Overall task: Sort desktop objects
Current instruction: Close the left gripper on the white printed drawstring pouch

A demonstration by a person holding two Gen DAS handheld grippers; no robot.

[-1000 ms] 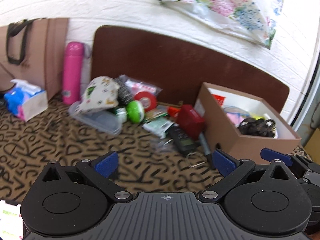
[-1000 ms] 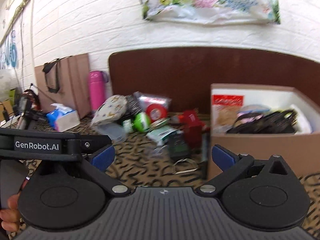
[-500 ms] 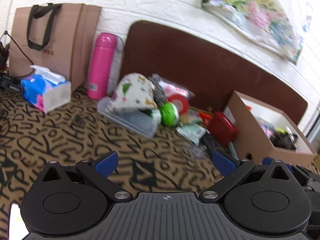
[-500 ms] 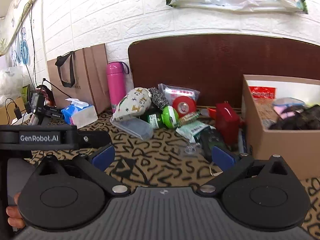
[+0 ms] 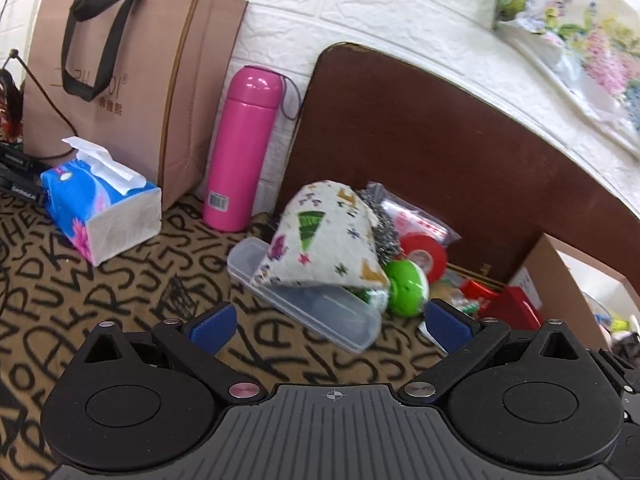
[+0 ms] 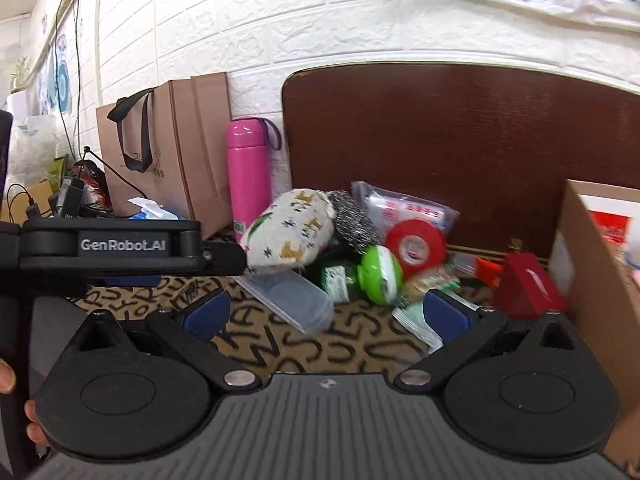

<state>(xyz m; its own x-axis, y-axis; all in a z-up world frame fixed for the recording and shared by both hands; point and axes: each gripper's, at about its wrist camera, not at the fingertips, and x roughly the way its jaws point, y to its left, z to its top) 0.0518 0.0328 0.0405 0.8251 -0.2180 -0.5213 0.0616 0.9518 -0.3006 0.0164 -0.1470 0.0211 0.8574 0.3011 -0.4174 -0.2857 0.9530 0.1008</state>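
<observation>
A heap of small objects lies on the letter-print cloth: a patterned white pouch (image 5: pixel 324 236) over a clear plastic case (image 5: pixel 312 304), a green-and-white ball (image 5: pixel 408 288), a red tape roll (image 5: pixel 424 256), a steel scourer (image 6: pixel 354 220) and a red box (image 6: pixel 528 284). My left gripper (image 5: pixel 332 324) hovers open just in front of the clear case, nothing between its blue pads. My right gripper (image 6: pixel 324 312) is open too, facing the same heap, the case (image 6: pixel 288 300) between its fingers' line of sight. The left gripper's body (image 6: pixel 120 246) shows at the right wrist view's left.
A cardboard box (image 6: pixel 592 280) with items stands at the right. A pink flask (image 5: pixel 244 148), a brown paper bag (image 5: pixel 132 80) and a blue tissue pack (image 5: pixel 96 208) stand at the back left. A dark brown board (image 5: pixel 460 152) leans on the white brick wall.
Both grippers have swung left and moved closer to the heap. The cardboard box has slid toward the right edge; the paper bag and tissue pack now fill the left.
</observation>
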